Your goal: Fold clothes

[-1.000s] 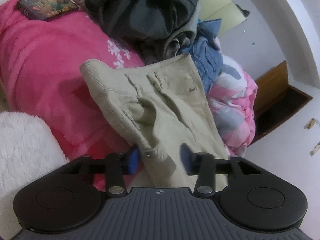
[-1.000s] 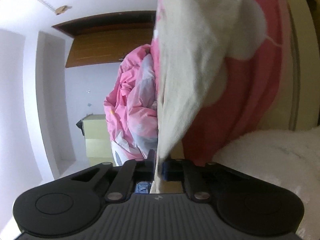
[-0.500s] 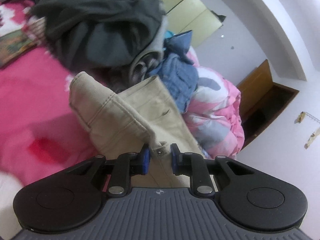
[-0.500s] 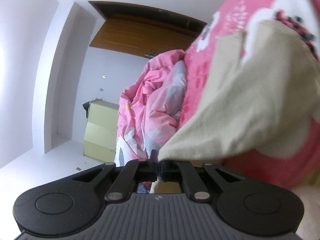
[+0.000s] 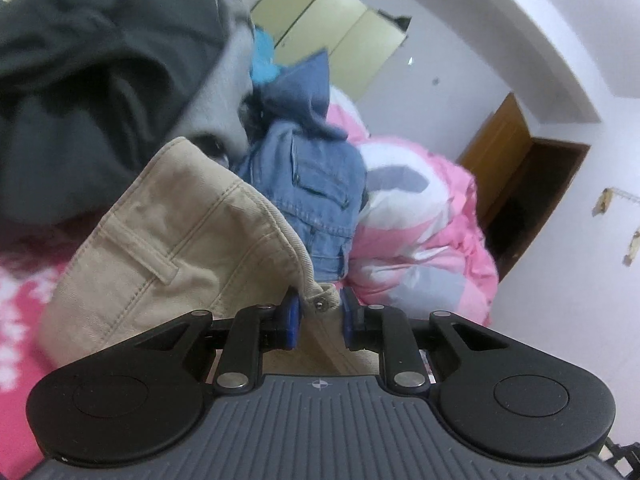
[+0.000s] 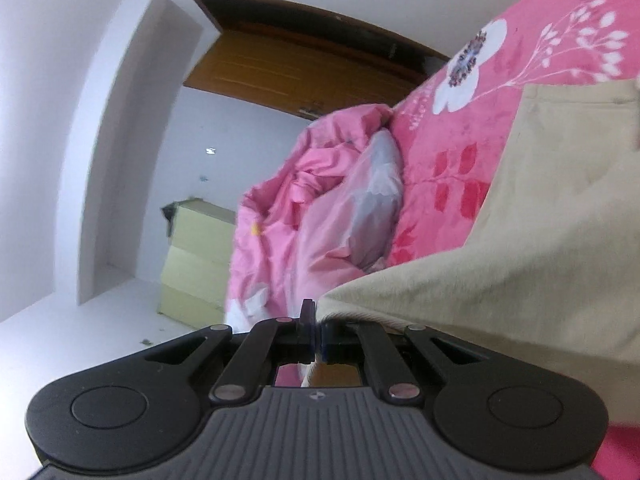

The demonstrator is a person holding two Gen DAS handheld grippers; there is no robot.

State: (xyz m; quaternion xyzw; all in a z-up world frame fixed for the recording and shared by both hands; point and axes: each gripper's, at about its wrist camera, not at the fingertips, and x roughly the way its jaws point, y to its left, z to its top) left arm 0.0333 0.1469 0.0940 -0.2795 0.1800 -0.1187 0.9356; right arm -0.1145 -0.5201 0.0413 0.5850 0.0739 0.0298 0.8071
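Khaki trousers (image 5: 188, 240): the landmark item, lying on the bed (image 6: 452, 168) over its pink flowered cover, held at two places

Left gripper (image 5: 319, 316): jaws narrowed on the waistband corner of the trousers, by the metal button; blue pads (image 5: 291, 318) sit on either side of the cloth, though whether both press it firmly is hard to judge at this angle

Right gripper (image 6: 317, 332): jaws nearly together, pinching an edge of the trousers; the cloth spreads up and to the right from the pinch, across the bed cover

Dark jacket (image 5: 80, 92): heaped behind the trousers, upper left in the left wrist view, blurred

Denim garment (image 5: 312, 184): just behind the trousers' waistband, to the right of the dark jacket, touching the pink quilt

Pink quilt (image 5: 420, 240): bunched, pink with white and grey patches, beyond the denim; in the right wrist view it lies to the left of the trousers at the bed's far side

Yellow cabinet (image 6: 196, 256): against the white wall, past the quilt

Wooden door (image 6: 304, 72): brown, set in the wall beyond the bed
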